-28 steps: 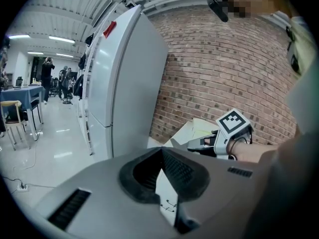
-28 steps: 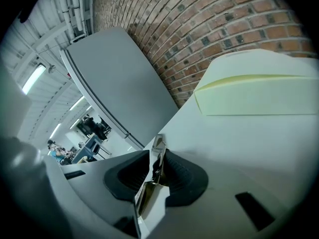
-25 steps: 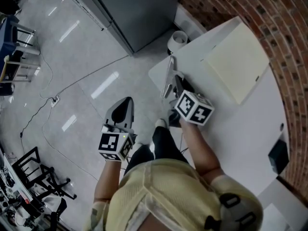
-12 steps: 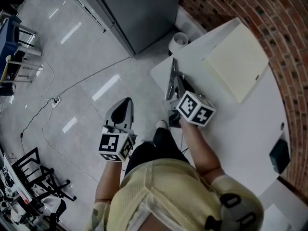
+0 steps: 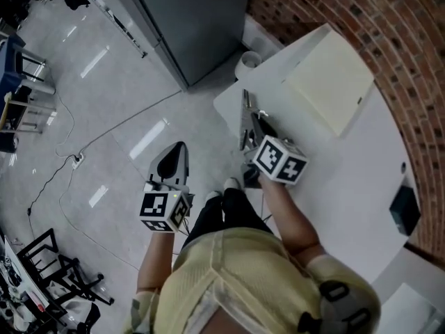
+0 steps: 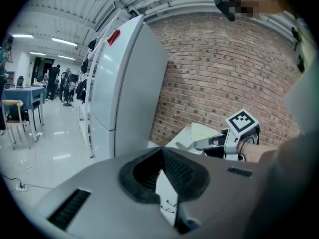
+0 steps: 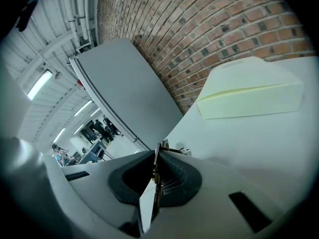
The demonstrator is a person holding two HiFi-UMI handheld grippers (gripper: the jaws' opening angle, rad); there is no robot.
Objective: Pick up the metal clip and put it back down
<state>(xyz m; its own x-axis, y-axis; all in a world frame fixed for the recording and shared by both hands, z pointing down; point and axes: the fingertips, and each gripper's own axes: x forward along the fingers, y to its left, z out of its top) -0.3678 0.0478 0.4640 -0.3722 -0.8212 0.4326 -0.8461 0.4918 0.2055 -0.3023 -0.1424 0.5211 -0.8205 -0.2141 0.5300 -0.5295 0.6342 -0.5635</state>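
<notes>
Your right hand-held gripper (image 7: 156,158) has just been closing and now pinches the metal clip (image 7: 172,149) at its very tips over the white surface's (image 7: 259,133) corner, probably for easy setting-down, while your left hand-held gripper (image 6: 160,156), jaws together and empty, hangs aside above the floor (image 5: 104,117).

Bright, even overhead strip lights (image 7: 40,83); glare streaks on floor (image 5: 149,138); gripper views fisheye-warped, dark-vignetted; mostly sharp.

White tabletop (image 5: 348,176) by a brick wall (image 5: 393,26), right tool (image 5: 245,106) at its edge, jaws just closing, contents too small to tell, left tool (image 5: 176,150) over glossy floor (image 5: 104,110).
</notes>
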